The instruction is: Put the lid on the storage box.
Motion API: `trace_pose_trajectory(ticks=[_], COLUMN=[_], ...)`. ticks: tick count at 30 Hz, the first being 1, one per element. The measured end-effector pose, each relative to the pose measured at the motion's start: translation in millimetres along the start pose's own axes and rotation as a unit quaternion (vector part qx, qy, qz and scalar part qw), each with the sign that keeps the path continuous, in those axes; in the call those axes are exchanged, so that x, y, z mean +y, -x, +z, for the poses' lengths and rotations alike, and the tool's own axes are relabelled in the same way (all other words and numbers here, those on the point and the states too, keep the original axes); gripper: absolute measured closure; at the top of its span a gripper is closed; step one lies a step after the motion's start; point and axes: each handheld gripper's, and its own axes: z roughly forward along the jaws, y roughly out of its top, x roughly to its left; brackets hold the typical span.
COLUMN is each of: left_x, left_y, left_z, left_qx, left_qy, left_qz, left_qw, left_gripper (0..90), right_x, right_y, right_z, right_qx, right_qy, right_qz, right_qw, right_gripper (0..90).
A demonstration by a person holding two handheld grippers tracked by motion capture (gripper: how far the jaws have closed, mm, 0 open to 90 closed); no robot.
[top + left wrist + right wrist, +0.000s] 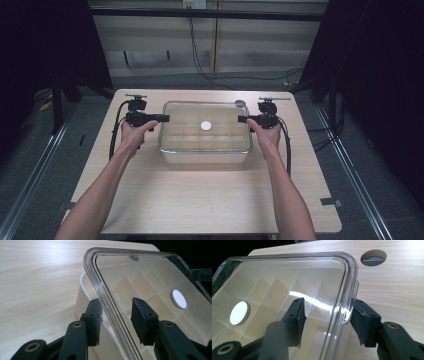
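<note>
A clear plastic lid [172, 106] with a white round disc [205, 125] at its middle lies over a cream box [205, 157] divided into several compartments. I cannot tell whether the lid is pressed fully home. My left gripper [165, 118] is at the lid's left short edge. In the left gripper view the lid's rim [100, 287] runs between its pads with a gap on one side, so the left gripper [117, 317] is open. My right gripper [242, 119] straddles the right short edge. There the rim [344, 290] stands between the parted pads, and the right gripper [327, 315] is open.
The box sits at the far middle of a light wooden table [210, 200]. A round cable hole [240, 103] [373, 258] lies just behind the box's right corner. Cables trail from both grippers along the forearms. Dark floor surrounds the table.
</note>
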Motion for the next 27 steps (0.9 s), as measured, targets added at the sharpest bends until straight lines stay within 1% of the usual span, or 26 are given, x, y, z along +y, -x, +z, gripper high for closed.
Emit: trace_pose_trajectory(ticks=[1, 2, 4, 7, 10, 15, 20, 21, 24, 25, 26, 27], left_x=[-0.3, -0.3, -0.1, -0.6, -1.5, -2.7, -3.5, -4.5, -5.7, -6.0, -6.0, -6.0], left_y=[-0.8, -1.3, -1.3, -1.6, -2.0, -2.3, -2.2, -1.8, -2.1, -3.0, -3.0, -1.8], left_z=[1.5, 1.7, 1.9, 2.4, 3.6, 6.0, 8.2, 9.2, 9.7, 10.1, 10.1, 10.8], left_qx=[0.000, 0.002, 0.002, 0.003, 0.005, 0.007, 0.009, 0.012, 0.012, 0.010, 0.010, 0.019], left_qy=[-0.006, -0.007, -0.007, -0.011, -0.008, -0.015, -0.016, -0.016, -0.016, -0.015, -0.015, -0.015], left_qz=[-0.005, -0.001, 0.000, -0.001, 0.000, -0.002, -0.003, -0.004, -0.005, -0.009, -0.009, -0.004], left_qw=[1.0000, 1.0000, 1.0000, 0.9999, 1.0000, 0.9999, 0.9998, 0.9998, 0.9998, 0.9998, 0.9998, 0.9997], left_gripper=[59.9, 59.7, 59.2, 59.0, 58.2, 56.7, 54.5, 54.1, 53.1, 53.1, 53.0, 52.0], right_x=[-0.3, -0.6, -1.4, -1.7, -1.7, -5.0, -7.1, -8.3, -11.3, -12.4, -12.4, -12.6], right_y=[0.3, 0.5, 0.8, 1.2, 1.1, 2.8, 3.4, 3.7, 4.1, 5.0, 5.0, 4.9], right_z=[0.9, 1.8, 3.0, 4.8, 4.9, 4.7, 3.6, 3.4, 4.4, 4.5, 4.5, 4.2], right_qx=[-0.001, -0.002, -0.002, -0.003, -0.005, -0.011, -0.008, -0.008, -0.007, -0.002, -0.002, -0.003], right_qy=[-0.002, -0.004, -0.003, -0.003, -0.003, 0.002, 0.004, 0.007, 0.010, 0.011, 0.011, 0.012], right_qz=[0.002, 0.002, 0.007, 0.007, 0.007, 0.004, 0.005, 0.011, 0.011, 0.017, 0.017, 0.017], right_qw=[1.0000, 1.0000, 1.0000, 1.0000, 1.0000, 0.9999, 0.9999, 0.9999, 0.9999, 0.9998, 0.9998, 0.9998], right_gripper=[46.6, 46.5, 46.5, 46.5, 46.6, 48.4, 48.9, 50.0, 49.7, 49.9, 49.9, 49.8])
